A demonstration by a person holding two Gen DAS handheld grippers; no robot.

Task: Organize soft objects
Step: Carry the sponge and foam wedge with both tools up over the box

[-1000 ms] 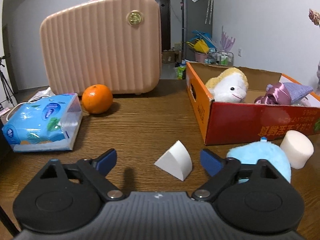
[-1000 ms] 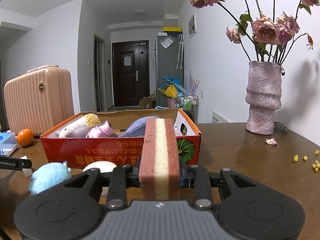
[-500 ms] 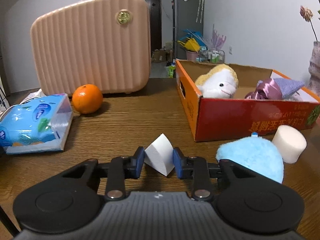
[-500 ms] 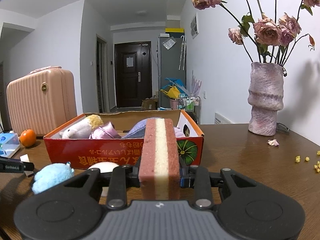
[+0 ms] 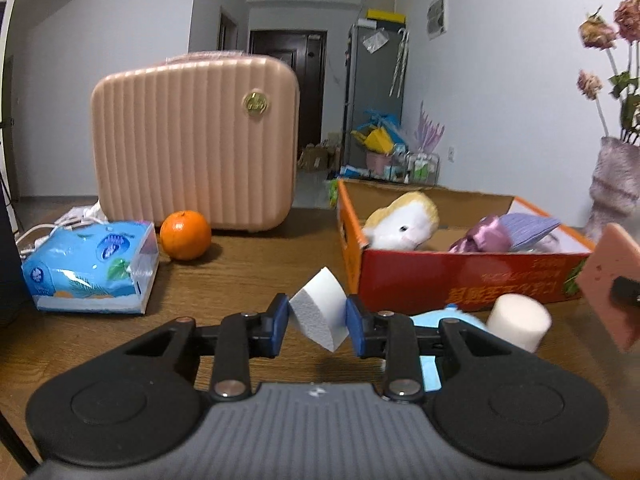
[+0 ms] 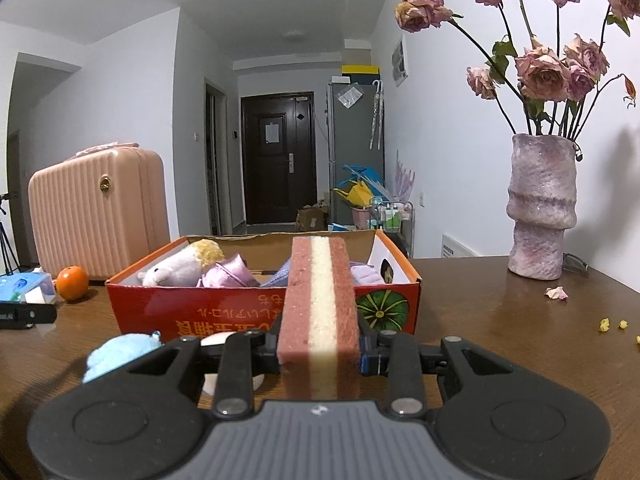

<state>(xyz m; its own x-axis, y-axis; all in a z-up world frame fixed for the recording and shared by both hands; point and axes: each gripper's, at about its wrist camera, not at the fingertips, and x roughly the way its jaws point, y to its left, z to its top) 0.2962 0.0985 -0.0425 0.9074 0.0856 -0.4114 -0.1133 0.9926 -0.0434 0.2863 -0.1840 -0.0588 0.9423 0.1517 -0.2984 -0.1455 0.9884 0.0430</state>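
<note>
Both views sit low over the wooden table [image 5: 256, 268], each looking forward along its own hand-held gripper toward the hallway door. The left wrist view looks from the left, near the tissue pack [image 5: 90, 266] and orange [image 5: 185, 235]. The right wrist view looks from further right, beside the vase [image 6: 541, 207]. Both views share the red cardboard box [image 5: 460, 276] [image 6: 224, 312], the pink suitcase [image 5: 194, 142] [image 6: 98, 216] and the orange [image 6: 72, 282].
</note>
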